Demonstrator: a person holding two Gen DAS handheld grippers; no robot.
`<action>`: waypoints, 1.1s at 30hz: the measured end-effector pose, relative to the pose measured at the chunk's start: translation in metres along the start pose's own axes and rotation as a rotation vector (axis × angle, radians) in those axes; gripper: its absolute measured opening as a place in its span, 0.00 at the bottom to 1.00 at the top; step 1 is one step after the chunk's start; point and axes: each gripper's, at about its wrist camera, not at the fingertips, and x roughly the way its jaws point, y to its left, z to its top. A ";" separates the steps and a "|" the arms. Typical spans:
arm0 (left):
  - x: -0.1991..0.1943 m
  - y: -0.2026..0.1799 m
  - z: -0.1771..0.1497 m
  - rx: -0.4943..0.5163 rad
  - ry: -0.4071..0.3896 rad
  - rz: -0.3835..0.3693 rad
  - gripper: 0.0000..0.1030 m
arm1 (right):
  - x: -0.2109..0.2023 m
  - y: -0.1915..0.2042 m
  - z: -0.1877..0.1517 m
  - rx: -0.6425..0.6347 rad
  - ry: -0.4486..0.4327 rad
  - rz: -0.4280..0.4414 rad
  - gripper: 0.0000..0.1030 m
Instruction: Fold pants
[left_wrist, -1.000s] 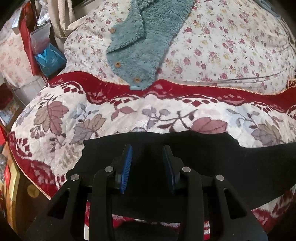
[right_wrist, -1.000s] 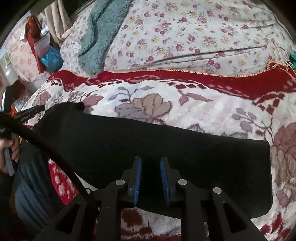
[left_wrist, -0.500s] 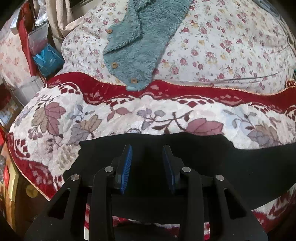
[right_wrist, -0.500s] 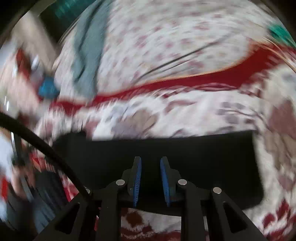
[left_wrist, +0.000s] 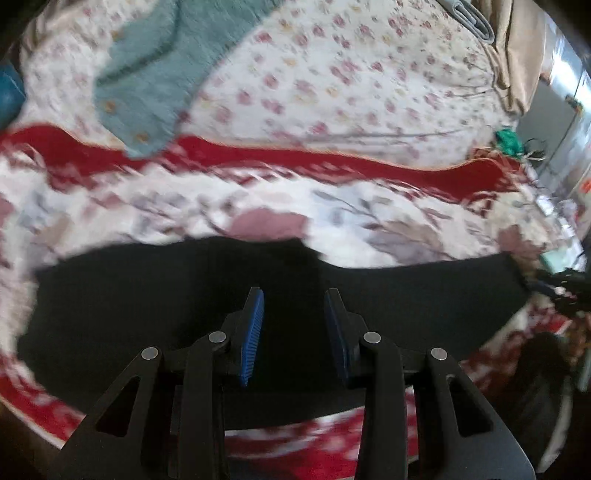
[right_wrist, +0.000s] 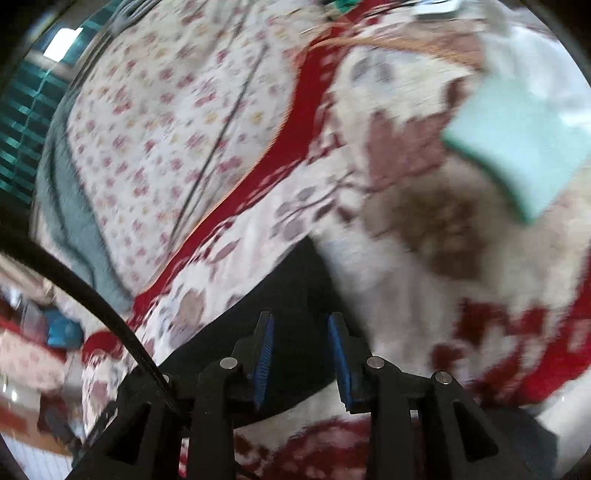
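Bedding fills both blurred wrist views. A quilt (left_wrist: 369, 92) with small pink flowers covers the far part of the bed. Nearer lies a pale blanket (left_wrist: 110, 206) printed with leaves and edged by a wide red band. In the right wrist view the whole bed looks steeply tilted, with the red band running diagonally.

Black pants (left_wrist: 147, 295) lie on the blanket as a long, flat strip running from left to right across the left wrist view. Their far edge has a wavy step near the middle. In the right wrist view only one end of the pants (right_wrist: 288, 295) shows, reaching from the lower left in between the fingers.

A fluffy teal garment (left_wrist: 155, 74) with buttons lies across the quilt at the upper left, its lower tip reaching the red band. In the right wrist view a pale green folded item (right_wrist: 517, 140) sits on the blanket at the upper right, and a black cable (right_wrist: 92, 295) arcs across the lower left.

The left gripper (left_wrist: 293, 299) hangs over the middle of the pants. Its blue pads (left_wrist: 253, 332) stand apart, with dark cloth seen between them; no pad presses on the cloth.

The right gripper (right_wrist: 301, 323) is over the end of the pants. Its jaws are opening, and the pads do not pinch the cloth.
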 end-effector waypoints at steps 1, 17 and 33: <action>0.005 0.000 0.002 -0.004 0.020 0.012 0.32 | -0.001 -0.005 0.003 0.018 0.006 0.001 0.29; -0.001 0.040 0.003 -0.250 0.003 -0.063 0.32 | 0.019 -0.037 -0.007 0.222 0.190 0.059 0.37; 0.004 0.034 0.002 -0.207 0.014 -0.034 0.32 | 0.044 0.013 -0.010 -0.110 0.245 -0.005 0.14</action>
